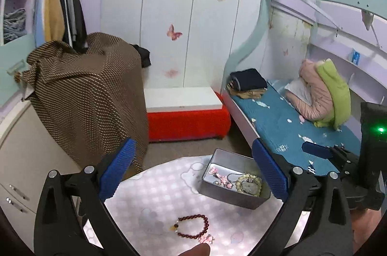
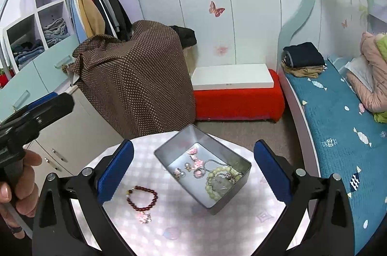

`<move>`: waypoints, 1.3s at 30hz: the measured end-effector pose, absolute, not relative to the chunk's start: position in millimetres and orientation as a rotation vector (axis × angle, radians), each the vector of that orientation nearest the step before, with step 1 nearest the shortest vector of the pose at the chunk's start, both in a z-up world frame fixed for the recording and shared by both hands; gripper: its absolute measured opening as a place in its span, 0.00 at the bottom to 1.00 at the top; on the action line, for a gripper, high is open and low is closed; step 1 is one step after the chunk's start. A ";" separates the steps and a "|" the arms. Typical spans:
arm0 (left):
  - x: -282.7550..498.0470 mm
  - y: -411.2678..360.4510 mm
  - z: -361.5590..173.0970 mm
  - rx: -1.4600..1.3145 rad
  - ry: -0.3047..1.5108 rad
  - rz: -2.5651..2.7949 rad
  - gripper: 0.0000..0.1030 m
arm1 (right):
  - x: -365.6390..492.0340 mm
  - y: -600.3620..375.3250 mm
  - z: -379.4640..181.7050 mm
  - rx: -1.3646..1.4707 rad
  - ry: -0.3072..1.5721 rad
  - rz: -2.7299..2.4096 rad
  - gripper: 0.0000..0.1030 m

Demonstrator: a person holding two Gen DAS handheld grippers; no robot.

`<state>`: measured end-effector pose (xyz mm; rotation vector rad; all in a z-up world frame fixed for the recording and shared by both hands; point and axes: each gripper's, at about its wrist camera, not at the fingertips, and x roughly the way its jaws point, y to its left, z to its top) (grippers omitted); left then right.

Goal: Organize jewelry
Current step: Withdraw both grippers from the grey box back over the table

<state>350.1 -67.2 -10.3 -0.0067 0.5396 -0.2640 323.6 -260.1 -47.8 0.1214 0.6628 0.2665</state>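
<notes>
A dark red bead bracelet (image 1: 193, 225) with a small pink charm lies on the round patterned table (image 1: 157, 195). It also shows in the right wrist view (image 2: 142, 199). A grey metal tin (image 1: 232, 179) stands on the table and holds a green bead bracelet (image 2: 219, 183), a chain and pink pieces. The tin also shows in the right wrist view (image 2: 204, 166). My left gripper (image 1: 193, 169) is open and empty above the table, the bracelet below it. My right gripper (image 2: 193, 171) is open and empty over the tin. The right gripper also shows at the left wrist view's right edge (image 1: 338, 154).
A brown dotted cloth (image 2: 137, 77) covers something behind the table. A red bench with a white board (image 2: 237, 91) stands by the wardrobe. A bed with a blue cover (image 2: 343, 135) lies on the right. Cabinets (image 2: 60, 130) stand on the left.
</notes>
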 end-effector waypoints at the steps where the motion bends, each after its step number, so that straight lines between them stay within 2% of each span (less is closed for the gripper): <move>1: 343.0 -63.9 -7.4 -0.008 0.530 -0.260 0.94 | 320.2 -258.0 -45.6 0.119 0.656 0.267 0.93; 24: 226.0 2.2 -15.0 -0.070 0.473 -0.158 0.94 | 238.0 -232.7 -16.7 0.113 0.543 0.299 0.93; 32: 201.3 19.3 -37.3 -0.072 0.499 -0.124 0.94 | 216.5 -234.0 -33.4 0.124 0.578 0.290 0.93; 39: 203.0 30.5 -66.1 -0.091 0.564 -0.096 0.94 | 220.9 -215.5 -75.5 0.064 0.684 0.299 0.93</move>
